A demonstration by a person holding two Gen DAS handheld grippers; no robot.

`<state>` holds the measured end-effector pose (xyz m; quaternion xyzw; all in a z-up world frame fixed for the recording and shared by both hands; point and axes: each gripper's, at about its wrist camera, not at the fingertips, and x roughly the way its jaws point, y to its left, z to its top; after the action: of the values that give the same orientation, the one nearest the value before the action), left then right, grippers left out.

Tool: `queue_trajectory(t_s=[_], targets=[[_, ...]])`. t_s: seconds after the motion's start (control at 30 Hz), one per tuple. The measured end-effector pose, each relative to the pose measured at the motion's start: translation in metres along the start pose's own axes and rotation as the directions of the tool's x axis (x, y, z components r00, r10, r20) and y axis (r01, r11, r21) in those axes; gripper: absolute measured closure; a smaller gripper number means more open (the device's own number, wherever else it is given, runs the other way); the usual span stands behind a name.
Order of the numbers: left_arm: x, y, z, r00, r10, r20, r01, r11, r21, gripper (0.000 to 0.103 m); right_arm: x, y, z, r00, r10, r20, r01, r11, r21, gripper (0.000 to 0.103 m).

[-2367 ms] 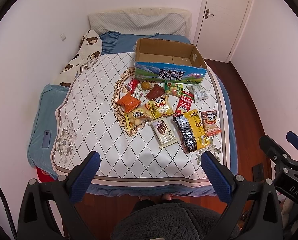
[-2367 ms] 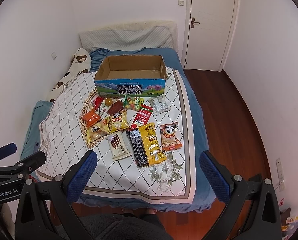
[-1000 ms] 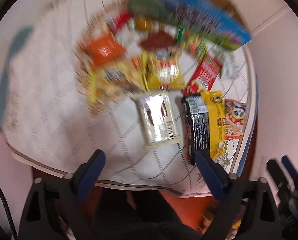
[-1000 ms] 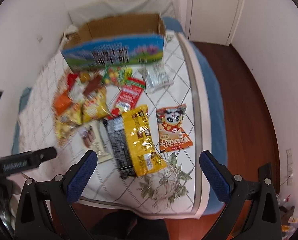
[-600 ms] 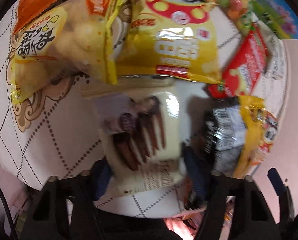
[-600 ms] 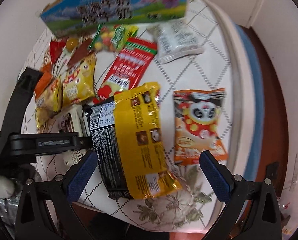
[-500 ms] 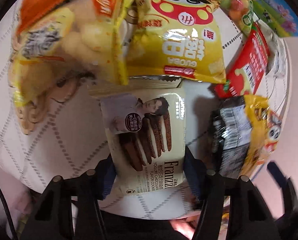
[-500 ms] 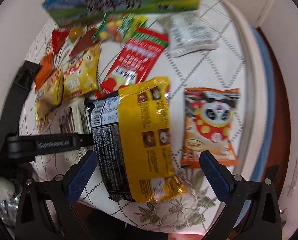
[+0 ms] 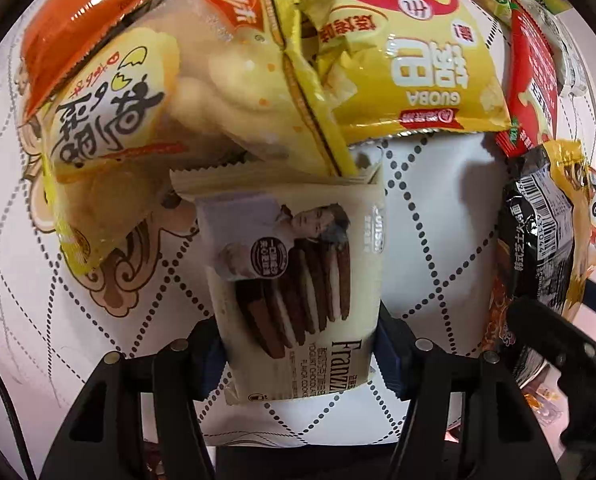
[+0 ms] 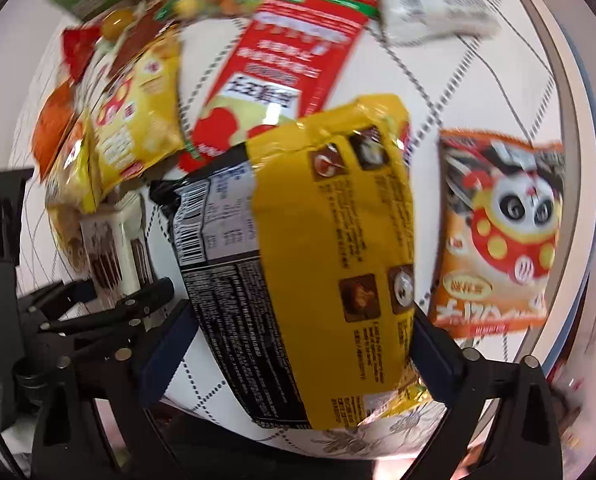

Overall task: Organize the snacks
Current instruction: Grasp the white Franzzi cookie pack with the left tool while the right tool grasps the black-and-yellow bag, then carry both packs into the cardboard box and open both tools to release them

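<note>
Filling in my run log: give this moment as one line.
left gripper: shut on cookie pack | right gripper: closing around yellow-black packet | quilt: other snacks untouched

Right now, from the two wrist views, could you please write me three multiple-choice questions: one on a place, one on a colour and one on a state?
1. In the right wrist view, what lies to the right of the yellow-black packet?
A) the orange panda bag
B) a green bottle
C) a blue cup

2. What colour is the long pack above that packet?
A) blue
B) red
C) purple

3. In the left wrist view, how is the cookie pack on the quilt?
A) torn open, with cookies spilled
B) picture side down
C) sealed, picture side up

Answers:
1 A, because the panda bag lies beside the packet's right edge.
2 B, because its wrapper is red with a green end.
3 C, because the printed cookies face the camera and both ends are closed.
</note>
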<state>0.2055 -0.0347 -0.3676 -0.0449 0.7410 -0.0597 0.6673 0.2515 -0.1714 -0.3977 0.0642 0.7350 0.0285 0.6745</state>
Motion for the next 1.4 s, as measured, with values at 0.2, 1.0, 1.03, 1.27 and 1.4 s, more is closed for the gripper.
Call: queue_trajectory(t_s=[0.2,1.0,1.03,1.27,1.4], targets=[[-0.002,0.015,0.000,0.996,-0.079,0.031,0.079,0.997,-0.007,0.044,-0.012,-0.011,0.000,1.000,0.024,0.014,-0.026,0.983,0.184,0.013],[-0.164,0.010,0.004,0.971,-0.150,0.188,0.136,0.987,0.086,0.048,-0.135,-0.012,-0.045,0.978,0.131,0.162,-0.152,0.980,0.125,0.015],[-0.179,0.006,0.009,0.964,-0.160,0.214,0.143,0.985,0.093,0.048,-0.151,-0.014,-0.041,0.971,0.153,0.182,-0.176,0.977,0.117,0.015],[-0.247,-0.013,0.092,0.919,-0.173,0.353,0.132,0.982,0.137,0.048,-0.237,-0.021,0.041,0.928,0.231,0.291,-0.251,0.968,0.030,0.015],[-0.239,-0.023,0.174,0.906,-0.162,0.390,0.103,0.981,0.167,0.048,-0.272,-0.018,0.101,0.905,0.219,0.365,-0.231,0.973,-0.008,0.015]])
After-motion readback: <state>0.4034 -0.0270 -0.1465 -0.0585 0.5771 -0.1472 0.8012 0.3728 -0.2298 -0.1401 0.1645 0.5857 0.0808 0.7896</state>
